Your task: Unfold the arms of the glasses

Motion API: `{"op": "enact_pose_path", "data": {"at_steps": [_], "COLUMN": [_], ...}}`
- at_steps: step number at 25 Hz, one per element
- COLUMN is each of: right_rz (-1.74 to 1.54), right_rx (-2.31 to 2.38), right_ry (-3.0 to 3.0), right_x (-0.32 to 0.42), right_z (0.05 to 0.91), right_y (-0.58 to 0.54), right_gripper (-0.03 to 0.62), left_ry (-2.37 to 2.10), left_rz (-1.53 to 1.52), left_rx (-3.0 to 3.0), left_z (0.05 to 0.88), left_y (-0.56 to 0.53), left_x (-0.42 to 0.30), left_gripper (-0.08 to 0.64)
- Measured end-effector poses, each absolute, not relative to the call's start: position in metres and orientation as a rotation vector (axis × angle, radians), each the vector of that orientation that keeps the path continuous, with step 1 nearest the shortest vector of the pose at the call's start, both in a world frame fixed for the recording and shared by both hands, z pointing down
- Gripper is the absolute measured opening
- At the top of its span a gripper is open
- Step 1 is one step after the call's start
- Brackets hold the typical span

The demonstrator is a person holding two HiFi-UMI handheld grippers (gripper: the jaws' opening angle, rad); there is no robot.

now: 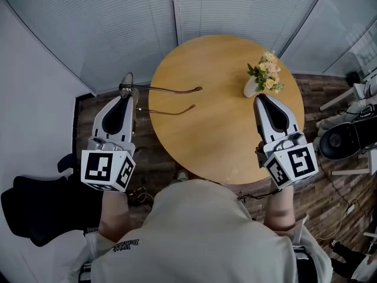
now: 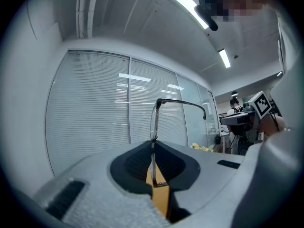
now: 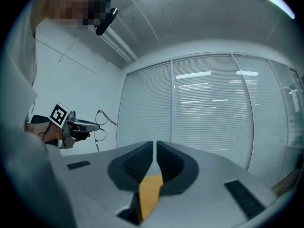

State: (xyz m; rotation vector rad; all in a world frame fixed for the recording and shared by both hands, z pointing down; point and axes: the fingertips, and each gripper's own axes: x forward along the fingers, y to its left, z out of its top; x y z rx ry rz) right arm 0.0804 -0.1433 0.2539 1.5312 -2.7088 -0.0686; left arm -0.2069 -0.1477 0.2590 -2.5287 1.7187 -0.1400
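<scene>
At the table's left rim: we hold the glasses (image 1: 177, 91) in the left gripper (image 1: 125, 96), with the frame front just off the edge of the round wooden table (image 1: 218, 140).
Left gripper: in its own view we see the jaws of the left gripper (image 2: 153, 148) clamped on the lower rim of the glasses (image 2: 153, 120), which stand upright between them.
Glasses arms: both are swung open and reach to our right over the table top, roughly side by side; we cannot tell whether they touch the wood.
Right gripper: we hold the right gripper (image 1: 261, 97) over the table's right side, well apart from the glasses; in its own view the right gripper (image 3: 155, 148) has its jaws pressed nearly together, with nothing between them.
Vase of flowers (image 1: 252, 87): upright on the table, just beside our right gripper's tip.
Seen from our right gripper: the glasses (image 3: 100, 127) hang from the left gripper (image 3: 76, 126) before a white wall.
</scene>
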Motion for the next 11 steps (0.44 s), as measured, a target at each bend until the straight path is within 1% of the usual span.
{"op": "enact_pose_path", "data": {"at_steps": [11], "right_rz": [-0.054], "right_rx": [1.530], "right_ry": [-2.679], "right_x": [0.061], "right_z": [0.265], "right_y": [-0.151], "right_gripper": [0.043], "left_ry": [1.746], "left_rz": [-0.148], "left_rx": [-2.520], "left_z": [0.264], "left_y": [-0.147], "left_x": [-0.233], "left_gripper": [0.037]}}
